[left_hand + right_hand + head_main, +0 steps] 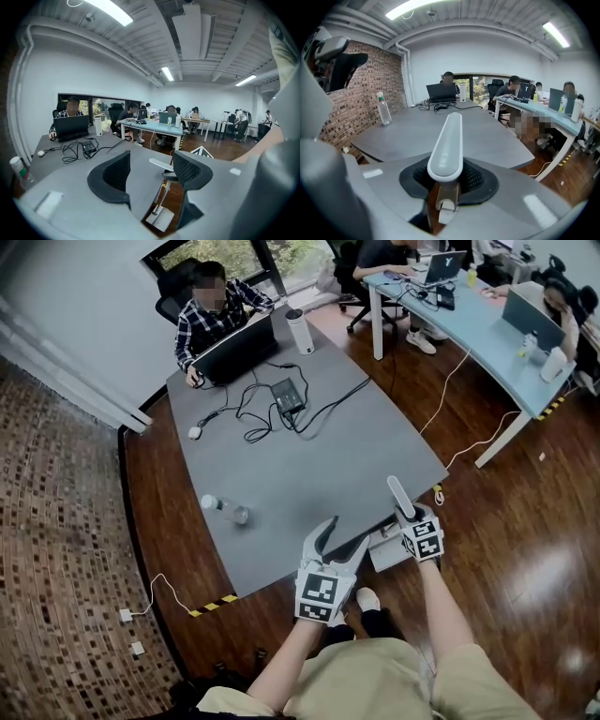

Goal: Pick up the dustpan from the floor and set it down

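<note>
Checked right gripper (449,182): jaws clamped together on the neck of the dustpan (387,549), just under its white handle grip (446,140), which stands up out of the pads. Holding it that high lets the pan hang below on its long stem, so the rig need not go down to floor level.

Dustpan location: off the near edge of the table (309,465), toward its near right corner. The pan is low over the wooden floor (525,549), next to the wearer's white shoe (367,599). I cannot tell from any view whether the pan's base touches the boards or hangs just clear.

Checked left gripper (151,172): jaws parted, pads bare, nothing between them. The stem and pan show through the gap but lie beyond it. It hovers at the table's near edge, just left of the dustpan. I judge it is kept clear on purpose, since one grip on the handle carries the load.

Judgement: at or near the set-down. Next I need to confirm the pan sits flat before the right jaws let go; otherwise the tall handle may topple.
</note>
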A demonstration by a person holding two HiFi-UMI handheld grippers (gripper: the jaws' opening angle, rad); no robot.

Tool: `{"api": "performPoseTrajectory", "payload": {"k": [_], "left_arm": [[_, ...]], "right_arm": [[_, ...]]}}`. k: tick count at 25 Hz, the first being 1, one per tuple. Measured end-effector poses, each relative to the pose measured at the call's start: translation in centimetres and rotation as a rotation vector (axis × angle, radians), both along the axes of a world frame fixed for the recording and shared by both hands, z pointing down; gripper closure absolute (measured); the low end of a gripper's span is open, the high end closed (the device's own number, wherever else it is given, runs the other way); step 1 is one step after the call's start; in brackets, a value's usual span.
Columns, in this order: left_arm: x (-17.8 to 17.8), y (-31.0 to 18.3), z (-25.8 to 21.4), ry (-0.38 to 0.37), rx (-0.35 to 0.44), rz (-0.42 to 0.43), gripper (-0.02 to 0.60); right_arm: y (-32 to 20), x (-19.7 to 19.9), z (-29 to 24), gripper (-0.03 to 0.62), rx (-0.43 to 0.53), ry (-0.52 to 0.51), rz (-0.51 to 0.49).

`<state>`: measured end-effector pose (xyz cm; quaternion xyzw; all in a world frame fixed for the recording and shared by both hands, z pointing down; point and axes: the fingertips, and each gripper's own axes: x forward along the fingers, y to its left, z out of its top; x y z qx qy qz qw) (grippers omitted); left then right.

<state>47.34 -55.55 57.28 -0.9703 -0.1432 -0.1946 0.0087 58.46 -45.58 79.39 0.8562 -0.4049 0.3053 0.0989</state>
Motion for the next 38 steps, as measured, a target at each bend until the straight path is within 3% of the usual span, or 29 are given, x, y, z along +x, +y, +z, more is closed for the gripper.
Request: {"api": "performPoseTrajectory", "payload": {"k": [6,10,16,19,23,28,30,34,38], "left_arm": [[-0.1,-1.3,-0.5,0.017,-0.002,-0.042,0.297],[0.1,-2.0,-1.3,0.039,-0.009,-0.059,0.296],[-0.8,-4.8,-3.7,0.105,-0.030,-0.127,0.294],[-2.0,-7.7,-6.1,0.157,-0.047,-0.198,0.293],[-4.5,-11.8,-9.9,0.250,-0.033,-0.310,0.276],[-8.7,-16.7,-15.8,0.392,0.062,-0.476,0.262],[-10.7,-18.6,-17.4,0.423,0.085,-0.546,0.265],[-14.7,-22.3,-18.7,0.449,0.055,-0.675,0.269],[-17.6,-25.4,-19.3,0.459,0.077,-0.757,0.275]], "right_arm": [[-0.7,1.4,-0.4,0.441,0.112,-0.027,0.037],[0.4,0.9,-1.9,0.394,0.109,-0.007,0.041],[0.9,-2.4,-12.1,0.316,0.277,0.133,0.065],[-0.7,-4.1,-18.9,0.282,0.372,0.238,0.055],[-4.7,-6.1,-27.5,0.166,0.477,0.347,0.061],[-12.9,-9.8,-37.6,0.154,0.625,0.456,-0.086],[-15.7,-11.1,-39.8,0.154,0.653,0.473,-0.144],[-20.0,-13.4,-41.7,0.154,0.656,0.481,-0.249],[-21.9,-14.5,-41.9,0.155,0.643,0.468,-0.269]]}}
